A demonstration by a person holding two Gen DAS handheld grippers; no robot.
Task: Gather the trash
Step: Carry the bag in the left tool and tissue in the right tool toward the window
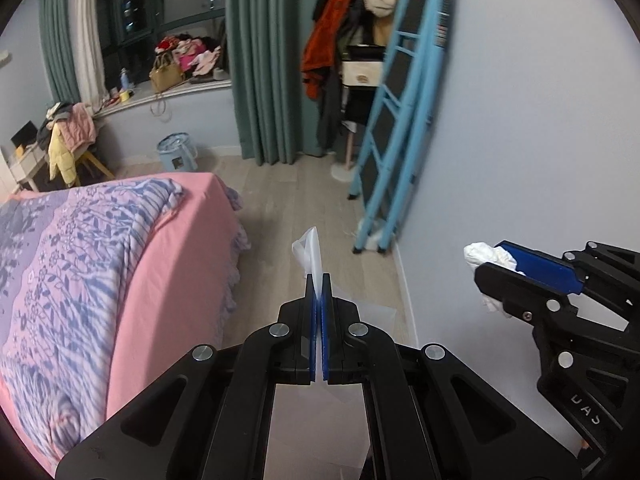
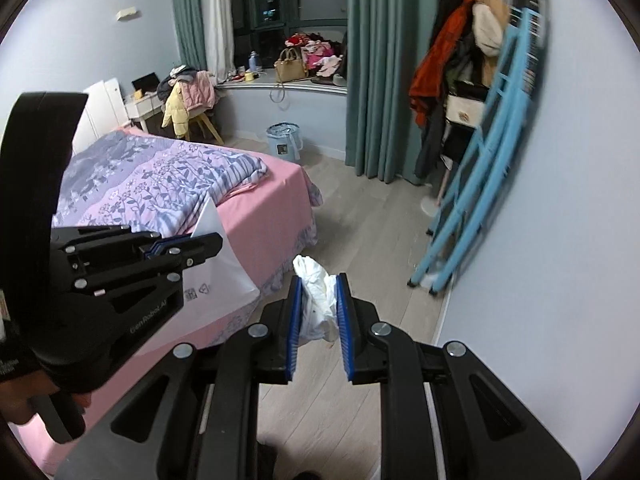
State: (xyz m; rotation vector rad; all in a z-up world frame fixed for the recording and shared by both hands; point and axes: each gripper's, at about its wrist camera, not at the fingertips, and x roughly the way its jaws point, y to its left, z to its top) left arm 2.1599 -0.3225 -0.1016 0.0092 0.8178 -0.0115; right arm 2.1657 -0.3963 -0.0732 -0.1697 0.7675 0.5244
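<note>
My left gripper (image 1: 319, 276) is shut on a thin clear plastic bag (image 1: 310, 250) that sticks up past its blue pads and hangs below them. From the right wrist view the same left gripper (image 2: 218, 240) holds that plastic bag (image 2: 218, 276) as a white sheet with printed recycling marks. My right gripper (image 2: 318, 280) is shut on a crumpled white tissue wad (image 2: 318, 300) squeezed between its blue pads. The left wrist view shows the right gripper (image 1: 494, 258) at the right with the tissue wad (image 1: 486, 256) poking out of its tips. A light blue waste bin (image 1: 177, 152) (image 2: 285, 140) stands far off under the window sill.
A bed with a pink sheet and floral quilt (image 1: 100, 248) (image 2: 192, 176) fills the left. Blue folding racks (image 1: 384, 152) (image 2: 468, 208) lean on the right wall beside a loaded coat stand (image 1: 344, 60). Wooden floor (image 1: 304, 184) runs between bed and wall toward green curtains (image 2: 376, 80).
</note>
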